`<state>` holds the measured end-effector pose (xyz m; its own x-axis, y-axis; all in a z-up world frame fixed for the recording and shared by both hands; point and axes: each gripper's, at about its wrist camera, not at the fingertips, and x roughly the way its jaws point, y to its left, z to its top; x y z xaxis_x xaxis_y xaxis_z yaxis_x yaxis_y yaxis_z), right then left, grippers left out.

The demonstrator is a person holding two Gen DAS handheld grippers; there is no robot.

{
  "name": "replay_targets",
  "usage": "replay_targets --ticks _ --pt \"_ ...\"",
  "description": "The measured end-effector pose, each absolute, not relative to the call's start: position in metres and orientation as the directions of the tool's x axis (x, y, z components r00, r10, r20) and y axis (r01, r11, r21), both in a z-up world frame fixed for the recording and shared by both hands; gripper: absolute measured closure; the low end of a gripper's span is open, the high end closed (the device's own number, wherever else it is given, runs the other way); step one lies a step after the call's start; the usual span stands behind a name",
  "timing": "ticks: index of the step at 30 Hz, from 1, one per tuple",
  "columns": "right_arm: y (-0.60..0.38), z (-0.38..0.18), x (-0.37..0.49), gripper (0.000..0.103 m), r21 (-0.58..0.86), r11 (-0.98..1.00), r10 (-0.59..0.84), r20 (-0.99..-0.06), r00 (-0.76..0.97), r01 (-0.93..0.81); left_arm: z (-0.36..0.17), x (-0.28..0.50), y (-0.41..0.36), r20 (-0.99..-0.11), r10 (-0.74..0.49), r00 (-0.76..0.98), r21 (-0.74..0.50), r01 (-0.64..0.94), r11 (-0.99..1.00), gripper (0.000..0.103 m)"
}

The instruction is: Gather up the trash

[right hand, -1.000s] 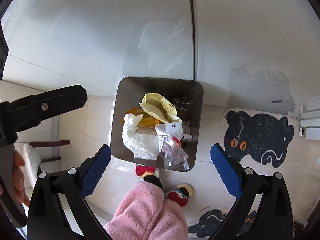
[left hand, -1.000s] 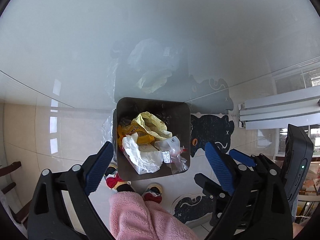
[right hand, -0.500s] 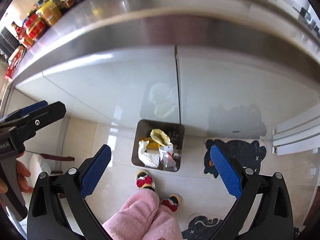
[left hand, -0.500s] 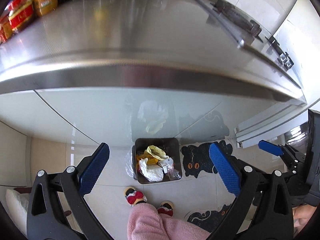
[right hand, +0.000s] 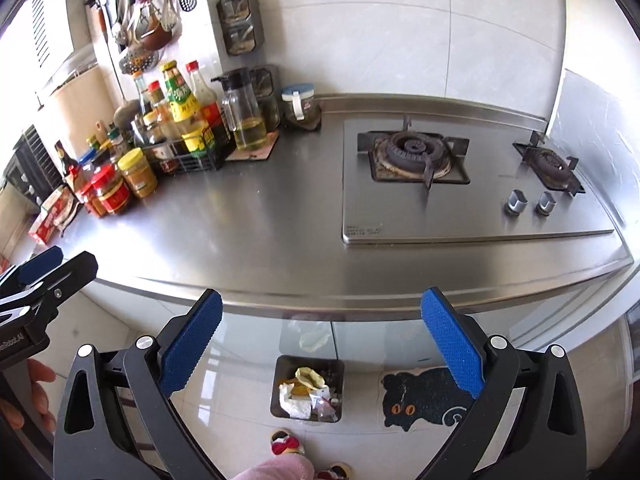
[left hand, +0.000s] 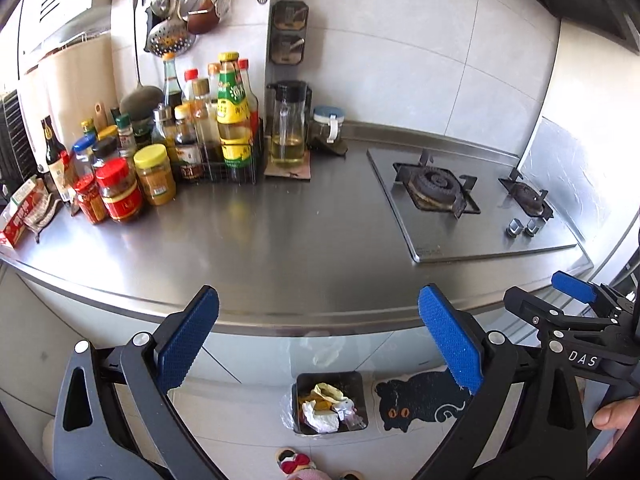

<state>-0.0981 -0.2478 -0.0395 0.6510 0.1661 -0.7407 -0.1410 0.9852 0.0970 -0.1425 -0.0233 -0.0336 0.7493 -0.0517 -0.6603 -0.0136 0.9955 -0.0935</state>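
Note:
A dark square trash bin stands on the floor below the counter edge, filled with crumpled white and yellow wrappers; it also shows in the right wrist view. My left gripper is open and empty, held high above the bin at counter height. My right gripper is open and empty, likewise above the bin. The right gripper also shows at the right edge of the left wrist view, and the left gripper at the left edge of the right wrist view.
A steel counter holds a cluster of sauce bottles and jars at the back left and a two-burner gas hob at the right. A black cat mat lies beside the bin. Utensils hang on the wall.
Both grippers have risen from close above the bin to counter height and tilted up, so the countertop, bottles and hob have come into view. Both stay open and empty.

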Motion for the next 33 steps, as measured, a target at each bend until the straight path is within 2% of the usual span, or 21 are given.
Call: replay_targets --ticks 9,33 --pt "-0.248 0.005 -0.107 0.003 0.059 0.992 0.124 -0.688 0.715 -0.115 0.011 -0.16 -0.032 -0.588 -0.005 0.809 -0.059 -0.036 0.998 0.008" --pt "-0.233 0.007 -0.098 0.003 0.048 0.992 0.119 -0.689 0.715 -0.118 -0.001 -0.14 -0.032 -0.602 0.007 0.799 -0.037 -0.037 0.999 0.008"
